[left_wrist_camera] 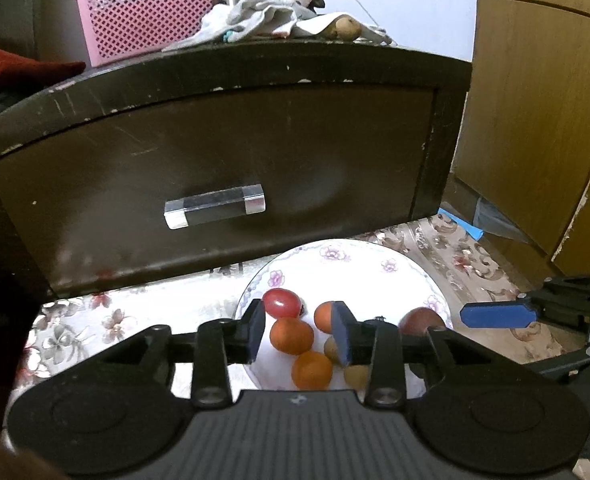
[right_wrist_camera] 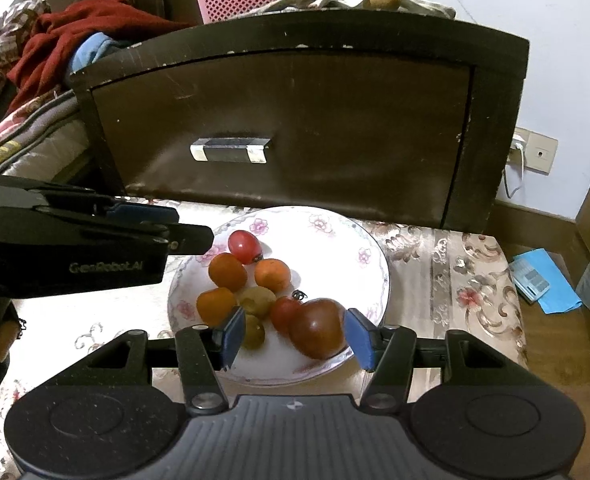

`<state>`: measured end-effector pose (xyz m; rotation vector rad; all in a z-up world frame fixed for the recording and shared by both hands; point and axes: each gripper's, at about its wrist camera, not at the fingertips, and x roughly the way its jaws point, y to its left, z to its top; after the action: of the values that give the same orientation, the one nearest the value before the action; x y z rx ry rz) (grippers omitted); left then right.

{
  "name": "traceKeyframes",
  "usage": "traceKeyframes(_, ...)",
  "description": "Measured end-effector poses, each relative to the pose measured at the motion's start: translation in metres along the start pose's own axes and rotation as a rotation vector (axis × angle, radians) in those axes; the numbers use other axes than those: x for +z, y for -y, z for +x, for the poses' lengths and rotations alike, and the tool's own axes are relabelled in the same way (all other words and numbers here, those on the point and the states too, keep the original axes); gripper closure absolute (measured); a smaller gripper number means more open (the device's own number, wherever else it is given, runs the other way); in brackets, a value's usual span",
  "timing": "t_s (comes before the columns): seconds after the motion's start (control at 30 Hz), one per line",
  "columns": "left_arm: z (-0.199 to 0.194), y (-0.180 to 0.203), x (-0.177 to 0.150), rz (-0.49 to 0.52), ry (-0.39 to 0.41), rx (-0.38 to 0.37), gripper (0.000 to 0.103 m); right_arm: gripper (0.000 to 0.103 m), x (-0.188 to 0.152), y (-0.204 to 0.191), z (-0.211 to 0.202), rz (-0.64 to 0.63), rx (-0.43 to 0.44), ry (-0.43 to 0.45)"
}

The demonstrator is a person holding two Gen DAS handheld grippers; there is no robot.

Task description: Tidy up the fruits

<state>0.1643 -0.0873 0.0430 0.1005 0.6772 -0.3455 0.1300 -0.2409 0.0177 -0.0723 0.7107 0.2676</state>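
- One white plate (right_wrist_camera: 369, 242) with a floral rim sits on the tabletop (right_wrist_camera: 447, 276), which is covered by a flowered cloth, just in front of a dark drawer unit (right_wrist_camera: 295, 112).
- On the plate lie three orange fruits (right_wrist_camera: 227, 271), grouped on its left half.
- Two red cherry tomatoes are there: one (right_wrist_camera: 244, 246) at the far side of the pile, one (right_wrist_camera: 283, 312) touching the large tomato.
- One large dark-red tomato (right_wrist_camera: 319, 328) rests at the plate's near right edge.
- Two small olive-brown fruits (right_wrist_camera: 257, 300) lie in the middle, one behind the other.
- The right tongs (right_wrist_camera: 295, 340) hang open just above the near edge of the plate, the large tomato between the blue pads, gripping nothing.
- The left tongs (left_wrist_camera: 299, 334) are also open over the plate's left side, with orange fruits showing between the pads; nothing is gripped.
- In the right wrist view the left tool's black body carries the lettering "GenRobot.AI" (right_wrist_camera: 105, 267).
- On top of the drawer unit stand one pink perforated basket (left_wrist_camera: 143, 12), crumpled pale cloths (left_wrist_camera: 263, 16) and one brownish fruit (left_wrist_camera: 347, 29).
- The drawer has a single metal handle (left_wrist_camera: 215, 211).
- One blue packet (right_wrist_camera: 543, 280) lies on the floor at the right; its print is too small to read.
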Motion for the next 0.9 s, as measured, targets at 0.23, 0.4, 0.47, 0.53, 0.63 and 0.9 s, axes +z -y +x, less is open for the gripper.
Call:
traceKeyframes(0.23,-0.02,0.001,-0.007,-0.001,0.003,0.013,0.056,0.053,-0.007,-0.004,-0.015,0.013,0.001,-0.001)
traceKeyframes(0.4,-0.03,0.004,-0.018,0.008,-0.009,0.029,0.051,0.053,-0.011,-0.006,-0.024,0.027,0.006,0.003)
traceKeyframes(0.47,-0.035,0.004,-0.023,0.009,-0.013,0.034,0.05,0.053,-0.013,-0.008,-0.028,0.032,0.01,0.003)
traceKeyframes(0.53,-0.039,0.005,-0.027,0.009,-0.019,0.037,0.049,0.052,-0.015,-0.01,-0.031,0.032,0.012,0.002)
traceKeyframes(0.63,-0.045,0.006,-0.033,0.012,-0.024,0.044,0.048,0.052,-0.02,-0.013,-0.035,0.033,0.014,-0.002)
traceKeyframes(0.9,-0.061,0.009,-0.051,0.011,-0.042,0.074,0.038,0.051,-0.028,-0.021,-0.047,0.039,0.018,-0.006)
